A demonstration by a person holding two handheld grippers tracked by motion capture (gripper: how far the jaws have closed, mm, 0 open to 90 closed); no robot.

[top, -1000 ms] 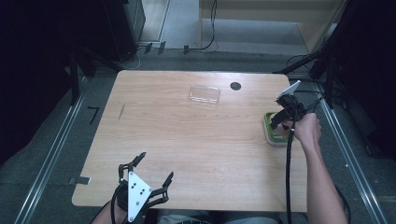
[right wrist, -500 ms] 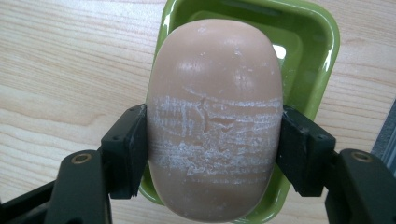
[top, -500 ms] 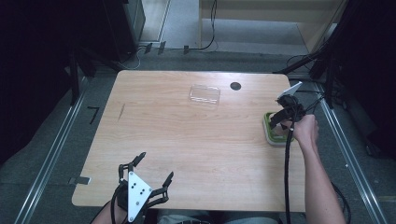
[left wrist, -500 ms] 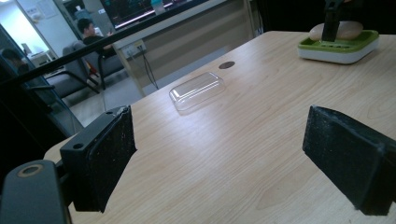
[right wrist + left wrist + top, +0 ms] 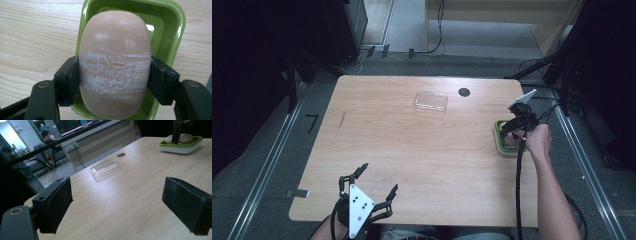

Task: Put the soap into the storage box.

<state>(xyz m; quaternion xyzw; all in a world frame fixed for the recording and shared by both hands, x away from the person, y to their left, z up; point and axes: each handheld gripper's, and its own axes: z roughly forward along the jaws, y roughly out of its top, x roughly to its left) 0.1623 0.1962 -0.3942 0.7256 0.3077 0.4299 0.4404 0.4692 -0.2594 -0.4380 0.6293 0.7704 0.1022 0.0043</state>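
- Right gripper (image 5: 113, 82) clamping the soap bar (image 5: 115, 62) over the green dish (image 5: 175, 27), frame centre.
- Left gripper (image 5: 117, 205) gaping wide, holding nothing, above bare table (image 5: 130, 202), lower frame.

No visible change: right gripper (image 5: 113, 82) (clamped on soap (image 5: 115, 62)) unmoved.

Left gripper (image 5: 374, 192) low at near table (image 5: 422, 150) edge, 2 fingers (image 5: 56, 203) spread wide, nothing between. Right gripper (image 5: 113, 80) at far right, forearm stretched forward, pointing down, fingers (image 5: 68, 80) clamped on both sides of the soap (image 5: 115, 62).
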